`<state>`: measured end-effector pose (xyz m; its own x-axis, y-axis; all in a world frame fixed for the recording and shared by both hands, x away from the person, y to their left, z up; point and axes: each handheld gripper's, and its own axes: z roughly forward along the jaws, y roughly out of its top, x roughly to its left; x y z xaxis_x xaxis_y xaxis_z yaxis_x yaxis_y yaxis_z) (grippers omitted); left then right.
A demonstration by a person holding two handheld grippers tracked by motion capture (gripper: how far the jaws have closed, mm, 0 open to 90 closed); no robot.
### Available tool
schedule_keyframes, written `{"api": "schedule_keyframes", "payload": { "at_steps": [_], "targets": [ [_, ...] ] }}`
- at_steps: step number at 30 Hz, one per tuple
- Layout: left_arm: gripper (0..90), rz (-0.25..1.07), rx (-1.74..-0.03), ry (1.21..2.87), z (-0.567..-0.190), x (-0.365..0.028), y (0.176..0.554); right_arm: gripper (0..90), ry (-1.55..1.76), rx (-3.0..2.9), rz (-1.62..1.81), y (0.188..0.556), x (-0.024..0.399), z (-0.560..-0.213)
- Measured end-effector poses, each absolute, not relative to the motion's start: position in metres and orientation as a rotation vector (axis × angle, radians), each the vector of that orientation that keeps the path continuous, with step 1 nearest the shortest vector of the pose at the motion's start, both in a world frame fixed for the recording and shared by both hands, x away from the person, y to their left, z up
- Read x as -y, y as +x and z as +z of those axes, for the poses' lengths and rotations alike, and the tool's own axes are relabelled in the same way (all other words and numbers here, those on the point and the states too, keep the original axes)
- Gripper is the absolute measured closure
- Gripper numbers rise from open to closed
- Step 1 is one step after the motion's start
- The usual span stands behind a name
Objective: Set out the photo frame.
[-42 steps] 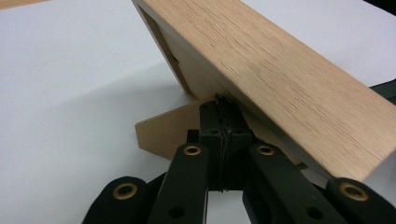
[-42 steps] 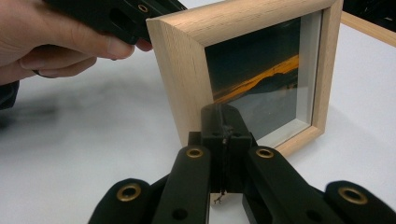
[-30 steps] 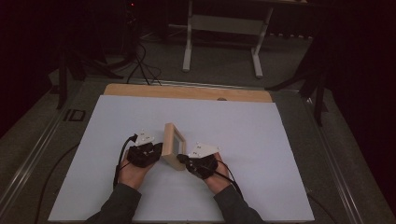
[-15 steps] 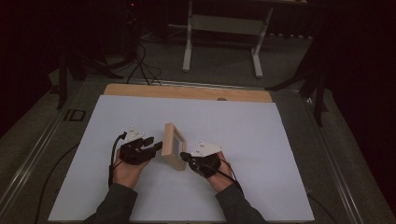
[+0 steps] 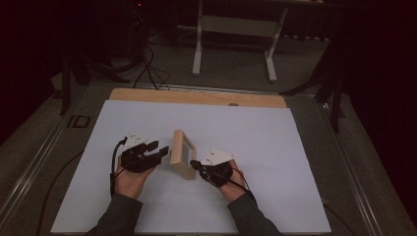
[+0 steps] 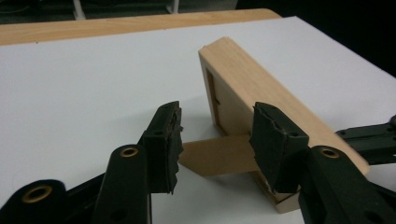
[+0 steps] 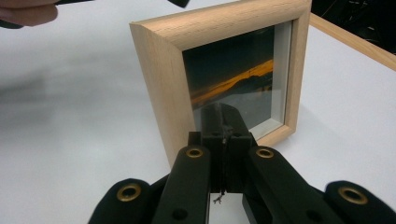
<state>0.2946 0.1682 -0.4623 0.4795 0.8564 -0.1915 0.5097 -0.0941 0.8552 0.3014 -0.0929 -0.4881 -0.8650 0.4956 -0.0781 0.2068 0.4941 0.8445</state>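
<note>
Wood frame upright mid white table, L tool released behind it, R tool clenched empty at front edge.

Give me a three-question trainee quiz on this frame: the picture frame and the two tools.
1. True or false: the left tool is shut tight on the wooden picture frame.
2. Which part of the frame sticks out between the left tool's open jaws? A) the glass front B) the back stand C) a hanging cord
3. Fill in: the jaws of the right tool, in front of the frame's glass side, are ____.

Key:
1. False: its jaws stand apart behind the frame.
2. B
3. shut, with nothing visibly between them.
</note>
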Motion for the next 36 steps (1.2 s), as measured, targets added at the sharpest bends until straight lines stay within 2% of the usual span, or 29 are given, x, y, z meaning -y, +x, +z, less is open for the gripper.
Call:
{"api": "schedule_keyframes", "payload": {
  "at_steps": [18, 36],
  "targets": [
    [36.1, 0.445, -1.107, 1.721, -0.446, -0.157, 0.284, 89.5, 0.620, -2.405, 1.322, 0.304, 0.100, -0.484],
    [30.4, 0.413, -1.095, 1.809, -0.458, -0.131, 0.283, 89.4, 0.643, -2.373, 1.338, 0.307, 0.107, -0.479]
  ]
}}
